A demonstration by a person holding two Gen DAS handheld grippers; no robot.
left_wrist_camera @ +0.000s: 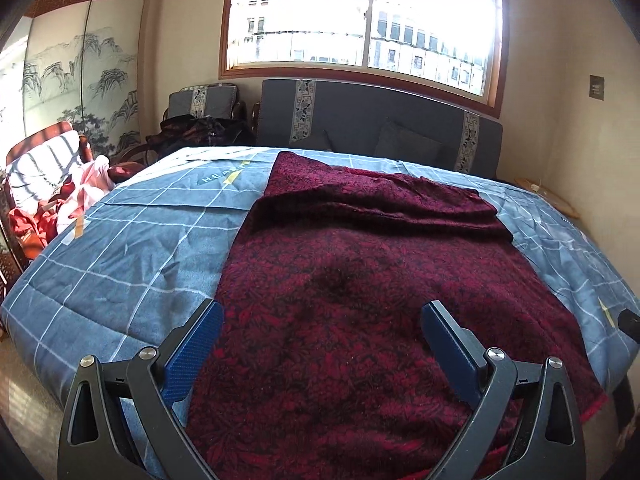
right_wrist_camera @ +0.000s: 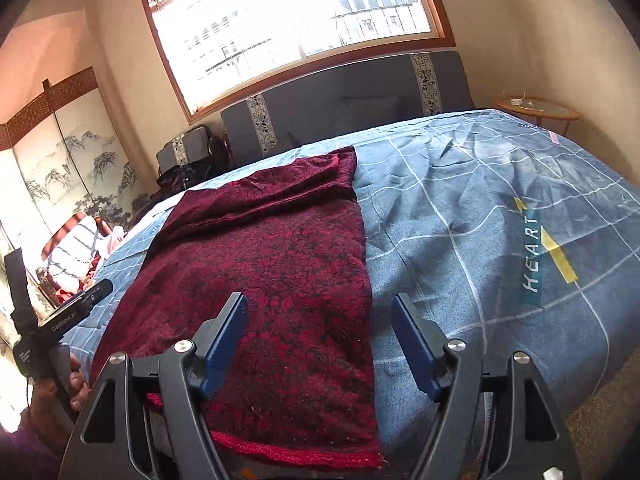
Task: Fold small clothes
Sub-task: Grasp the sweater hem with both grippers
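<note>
A dark red patterned garment (left_wrist_camera: pixel 360 300) lies spread lengthwise on the blue checked bed cover (left_wrist_camera: pixel 120 248), its far end folded over in loose creases. My left gripper (left_wrist_camera: pixel 322 312) is open above the garment's near left part, with nothing between its fingers. In the right wrist view the garment (right_wrist_camera: pixel 280 272) runs from the near edge of the bed cover (right_wrist_camera: pixel 480 220) toward the headboard. My right gripper (right_wrist_camera: pixel 318 304) is open over the garment's near right edge, empty. The left gripper's body (right_wrist_camera: pixel 64 320) shows at the left, held by a hand.
A grey headboard (left_wrist_camera: pixel 380 120) stands under the window. A chair with clothes (left_wrist_camera: pixel 52 200) is at the bed's left, beside a painted screen (left_wrist_camera: pixel 80 80). A round side table (right_wrist_camera: pixel 536 108) stands at the far right corner. Dark bags (left_wrist_camera: pixel 200 128) sit by the headboard.
</note>
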